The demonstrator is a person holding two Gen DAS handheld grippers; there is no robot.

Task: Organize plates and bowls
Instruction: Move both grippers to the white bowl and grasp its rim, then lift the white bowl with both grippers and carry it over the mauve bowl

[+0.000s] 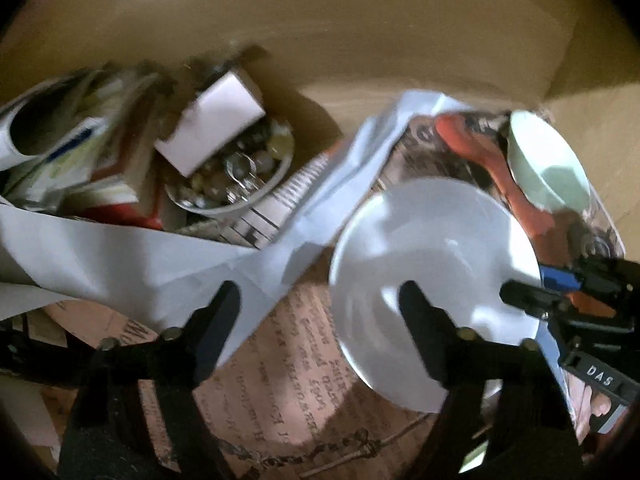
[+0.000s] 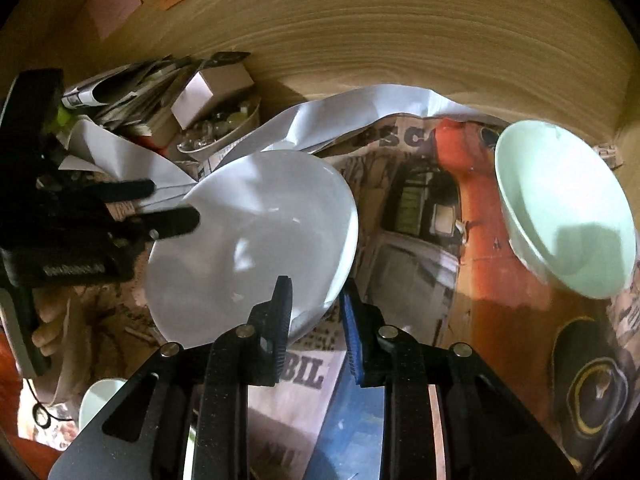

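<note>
Right wrist view: my right tool (image 2: 316, 312) is clenched on the white plate's (image 2: 256, 240) rim at six o'clock. My left tool (image 2: 172, 204) stands released across the nine o'clock rim, and I should seat it there before lifting level.

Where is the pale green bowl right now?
The pale green bowl sits at the far right of both wrist views, on the printed newspaper near the wooden corner, right of the white plate and apart from it.

Dim, warm light; glare on the glossy white ceramic plate (image 2: 256, 232); left view motion-blurred; fisheye edges bend and darken.
</note>
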